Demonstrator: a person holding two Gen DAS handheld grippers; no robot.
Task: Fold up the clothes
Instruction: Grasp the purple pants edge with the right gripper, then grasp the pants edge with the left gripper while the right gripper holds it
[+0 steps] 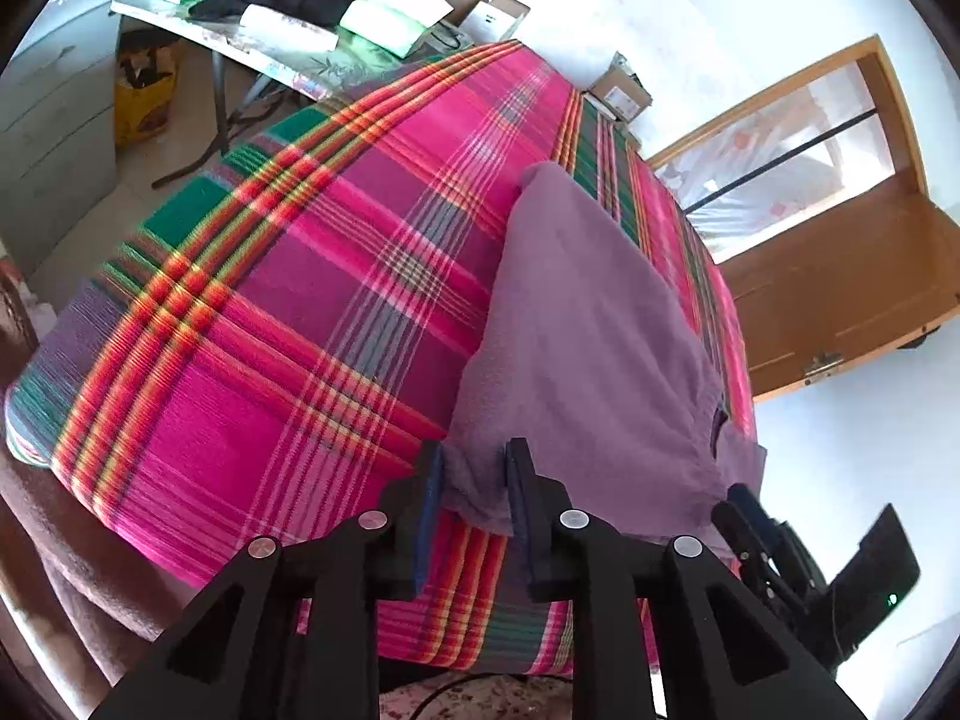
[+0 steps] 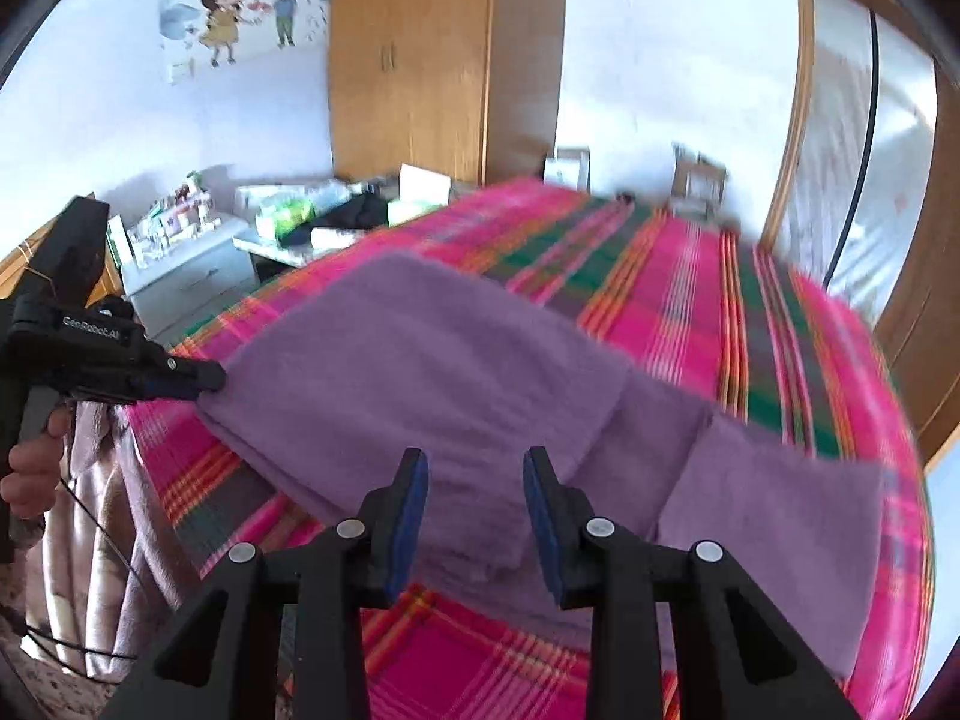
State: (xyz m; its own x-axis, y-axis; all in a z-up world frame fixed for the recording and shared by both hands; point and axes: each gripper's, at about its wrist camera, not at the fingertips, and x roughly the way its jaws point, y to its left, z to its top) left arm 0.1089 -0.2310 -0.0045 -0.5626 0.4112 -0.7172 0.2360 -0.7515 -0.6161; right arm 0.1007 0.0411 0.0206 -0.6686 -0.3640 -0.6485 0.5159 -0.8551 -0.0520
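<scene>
A purple fleece garment (image 1: 588, 324) lies folded in layers on the pink plaid bed cover (image 1: 288, 276). My left gripper (image 1: 474, 480) stands at its near corner. That corner sits between the blue pads, which look slightly apart, so I read the gripper as open. In the right wrist view the left gripper (image 2: 204, 381) touches the garment (image 2: 432, 360) at its left corner. My right gripper (image 2: 476, 480) hovers open over the garment's near edge, holding nothing. A single-layer flap (image 2: 780, 516) spreads to the right. The right gripper (image 1: 744, 504) also shows in the left wrist view.
A cluttered folding table (image 1: 258, 42) and white drawers (image 2: 192, 276) stand beyond the bed's far left side. Cardboard boxes (image 1: 618, 90) sit at the far end, with a wooden door (image 1: 840, 276) and wardrobe (image 2: 420, 60) behind. A person's hand (image 2: 30, 468) holds the left gripper's handle.
</scene>
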